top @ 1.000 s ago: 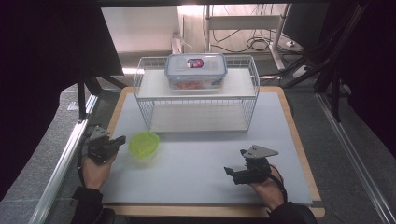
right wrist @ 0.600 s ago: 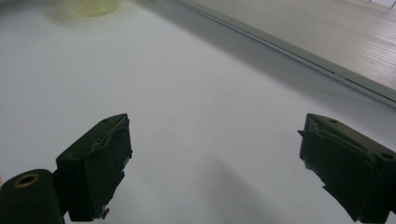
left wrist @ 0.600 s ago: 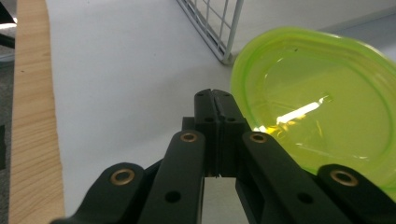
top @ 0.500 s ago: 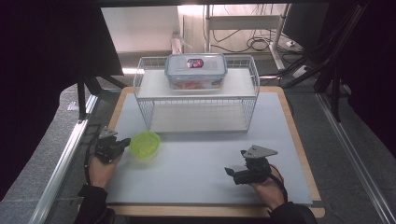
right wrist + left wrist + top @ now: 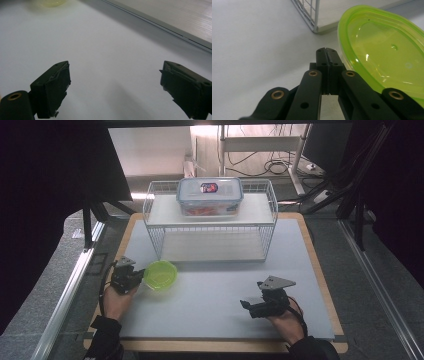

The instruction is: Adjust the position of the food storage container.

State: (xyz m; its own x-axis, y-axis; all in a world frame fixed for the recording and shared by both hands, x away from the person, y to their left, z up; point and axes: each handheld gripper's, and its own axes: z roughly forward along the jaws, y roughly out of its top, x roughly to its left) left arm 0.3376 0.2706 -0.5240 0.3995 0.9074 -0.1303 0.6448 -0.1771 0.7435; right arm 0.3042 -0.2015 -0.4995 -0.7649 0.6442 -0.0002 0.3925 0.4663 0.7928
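I find no words, numbers or brand names that I can read anywhere here. The one printed thing is a small label point(image 5: 209, 187) on the lid of the clear storage box point(image 5: 210, 196) that stands on top of the white wire rack point(image 5: 210, 227); I make out patches of red, white and dark on it, but its lettering is too small and blurred for me to read. The green bowl point(image 5: 387, 55) beside my left jaws carries no print.
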